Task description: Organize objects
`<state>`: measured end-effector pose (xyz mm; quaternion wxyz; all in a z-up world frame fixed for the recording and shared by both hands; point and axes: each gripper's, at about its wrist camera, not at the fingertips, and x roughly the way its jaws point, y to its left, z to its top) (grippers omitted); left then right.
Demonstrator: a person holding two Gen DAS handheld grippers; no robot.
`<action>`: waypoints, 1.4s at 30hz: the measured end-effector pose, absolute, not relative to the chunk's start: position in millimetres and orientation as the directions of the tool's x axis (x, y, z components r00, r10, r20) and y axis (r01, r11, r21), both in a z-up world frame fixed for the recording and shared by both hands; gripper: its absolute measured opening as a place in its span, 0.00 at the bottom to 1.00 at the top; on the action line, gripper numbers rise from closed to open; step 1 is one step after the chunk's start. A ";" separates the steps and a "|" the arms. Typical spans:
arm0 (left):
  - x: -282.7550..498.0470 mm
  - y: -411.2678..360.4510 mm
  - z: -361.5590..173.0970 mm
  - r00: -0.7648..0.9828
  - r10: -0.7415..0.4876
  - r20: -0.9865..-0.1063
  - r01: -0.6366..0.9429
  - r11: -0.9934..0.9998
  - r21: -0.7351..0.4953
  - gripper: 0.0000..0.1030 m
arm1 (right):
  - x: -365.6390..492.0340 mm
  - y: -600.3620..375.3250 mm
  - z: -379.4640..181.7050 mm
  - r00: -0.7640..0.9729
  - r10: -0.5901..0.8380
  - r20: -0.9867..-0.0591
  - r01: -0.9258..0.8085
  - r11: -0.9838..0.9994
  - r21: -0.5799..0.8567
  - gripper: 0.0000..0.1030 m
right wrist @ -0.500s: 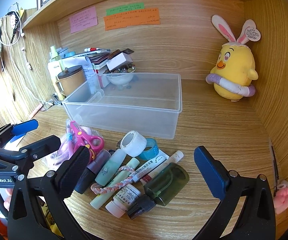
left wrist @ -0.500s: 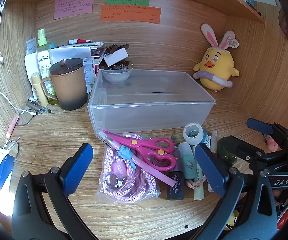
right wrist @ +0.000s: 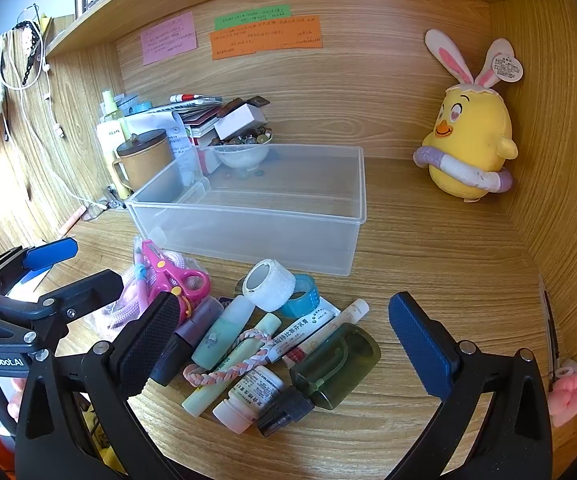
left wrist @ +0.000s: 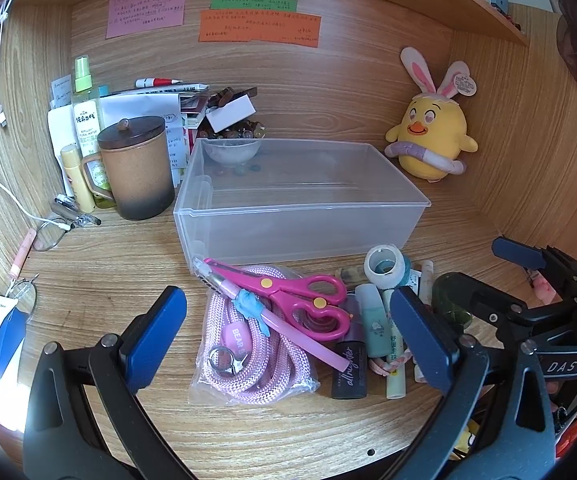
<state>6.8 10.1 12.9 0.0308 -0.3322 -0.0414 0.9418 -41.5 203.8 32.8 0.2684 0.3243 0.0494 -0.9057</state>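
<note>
A clear plastic bin (left wrist: 300, 216) stands empty on the wooden desk; it also shows in the right wrist view (right wrist: 248, 220). In front of it lie pink scissors (left wrist: 288, 296) on a bagged pink rope (left wrist: 248, 356), a white tape roll (right wrist: 269, 285), a blue tape roll (right wrist: 302, 296), several tubes, a braided band (right wrist: 228, 360), a white pill bottle (right wrist: 248, 398) and a dark green bottle (right wrist: 328, 368). My left gripper (left wrist: 284, 340) is open, hovering over the rope and scissors. My right gripper (right wrist: 284, 344) is open, hovering over the tubes and bottles.
A lidded brown mug (left wrist: 136, 168), a spray bottle (left wrist: 86, 112), papers and a bowl of stones (left wrist: 232, 148) crowd the back left. A yellow plush chick (left wrist: 432, 140) sits at the back right. Glasses (left wrist: 48, 236) and a cable lie at left. Wooden walls enclose the desk.
</note>
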 end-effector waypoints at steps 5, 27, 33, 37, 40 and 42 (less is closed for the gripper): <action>7.3 10.2 13.6 -0.780 0.085 -0.619 -0.029 -0.995 -0.100 1.00 | -41.1 203.6 33.5 -0.646 -0.454 -0.613 0.519 -0.851 0.084 1.00; 9.1 -10.4 3.0 -0.765 0.083 -0.639 0.022 -0.988 -0.155 1.00 | -43.9 215.2 24.6 -0.661 -0.411 -0.628 0.488 -0.871 0.055 1.00; 2.2 -26.1 -11.8 -0.727 0.057 -0.685 0.075 -0.984 -0.162 0.84 | -51.8 236.9 9.1 -0.650 -0.363 -0.667 0.434 -0.899 0.067 0.97; -7.5 -26.2 -18.7 -0.706 0.071 -0.705 0.082 -0.980 -0.180 0.81 | -60.1 250.8 -0.2 -0.609 -0.389 -0.691 0.407 -0.901 0.148 0.84; -15.1 -23.8 -22.9 -0.703 0.056 -0.709 0.095 -0.980 -0.172 0.78 | -64.8 253.1 -5.4 -0.585 -0.409 -0.700 0.400 -0.897 0.189 0.75; -20.4 -23.9 -27.1 -0.692 0.044 -0.721 0.111 -0.980 -0.167 0.70 | -67.7 250.5 -8.9 -0.572 -0.411 -0.710 0.401 -0.895 0.195 0.68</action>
